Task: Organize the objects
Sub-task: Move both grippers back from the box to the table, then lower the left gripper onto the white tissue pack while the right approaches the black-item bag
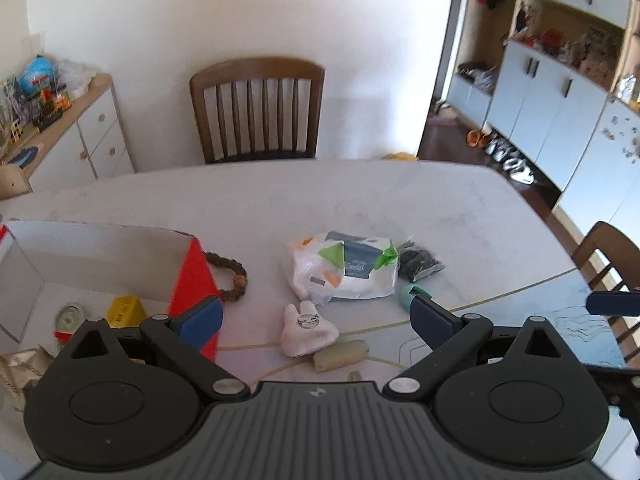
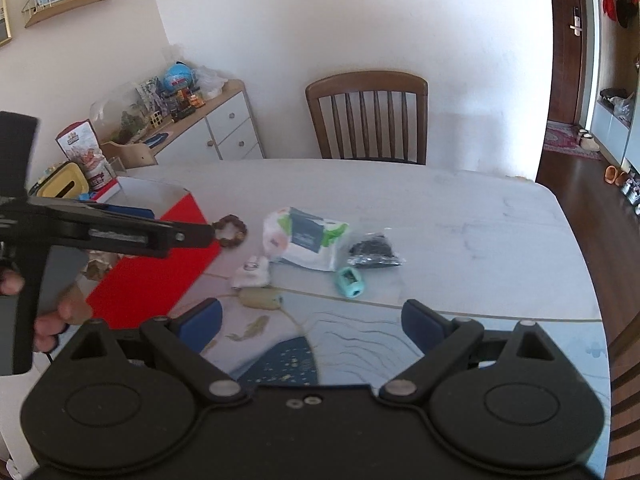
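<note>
A red and white box (image 1: 192, 280) (image 2: 160, 264) stands open at the table's left, with a yellow packet (image 1: 126, 310) and a round tin (image 1: 71, 318) inside. On the table lie a white wipes pack (image 1: 348, 270) (image 2: 304, 242), a small white plush with a ring (image 1: 306, 330) (image 2: 251, 274), a beige oblong piece (image 1: 340, 356) (image 2: 260, 297), a mint green case (image 1: 412, 294) (image 2: 351, 282), a black bag (image 1: 420, 260) (image 2: 374, 254) and a brown bead bracelet (image 1: 236, 276) (image 2: 230, 232). My left gripper (image 1: 316, 320) hangs open above the plush. My right gripper (image 2: 312, 322) is open, nearer the front edge.
A wooden chair (image 1: 258, 108) (image 2: 368, 116) stands at the table's far side, another chair (image 1: 608, 256) at the right. A white sideboard (image 1: 80, 136) (image 2: 216, 128) loaded with toys lines the left wall. A hand (image 2: 52, 320) holds the left gripper's handle. The table's far half (image 1: 320, 196) lies bare.
</note>
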Available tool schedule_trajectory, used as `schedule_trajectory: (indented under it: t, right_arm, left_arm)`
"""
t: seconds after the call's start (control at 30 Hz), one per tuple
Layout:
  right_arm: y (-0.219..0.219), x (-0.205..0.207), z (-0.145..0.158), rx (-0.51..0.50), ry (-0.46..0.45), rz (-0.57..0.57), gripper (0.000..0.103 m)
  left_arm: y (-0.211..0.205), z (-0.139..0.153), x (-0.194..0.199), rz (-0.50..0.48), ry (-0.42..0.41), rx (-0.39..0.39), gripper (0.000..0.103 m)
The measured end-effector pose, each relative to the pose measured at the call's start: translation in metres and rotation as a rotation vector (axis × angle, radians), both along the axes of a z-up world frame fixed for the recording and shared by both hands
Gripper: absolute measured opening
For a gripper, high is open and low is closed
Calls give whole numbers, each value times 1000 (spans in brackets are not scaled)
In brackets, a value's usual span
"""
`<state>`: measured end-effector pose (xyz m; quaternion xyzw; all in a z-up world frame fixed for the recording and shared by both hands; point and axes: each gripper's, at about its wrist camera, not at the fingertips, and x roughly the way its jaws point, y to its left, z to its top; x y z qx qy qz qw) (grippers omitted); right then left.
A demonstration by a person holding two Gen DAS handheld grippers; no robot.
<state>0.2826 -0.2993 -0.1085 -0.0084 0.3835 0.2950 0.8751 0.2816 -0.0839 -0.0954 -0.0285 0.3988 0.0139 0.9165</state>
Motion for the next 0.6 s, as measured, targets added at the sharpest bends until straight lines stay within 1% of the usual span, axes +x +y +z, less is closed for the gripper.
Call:
schedule_trajectory:
  t: [0.17, 0.4, 0.5, 0.6]
  right_arm:
    - [-1, 21, -10, -19, 1, 6, 96]
    - [8, 58, -24, -35, 10, -2, 94]
    - [14, 73, -30, -49, 8, -4, 94]
    - [21, 89, -37, -69, 8, -8, 92]
  left_arm:
    - [-10, -8, 33, 48, 6, 21, 101]
    - [-9, -12, 76, 155, 30, 11, 101]
    - [-5, -16, 90, 166, 45, -23, 101]
    - [-5, -20, 101, 127, 56, -49, 101]
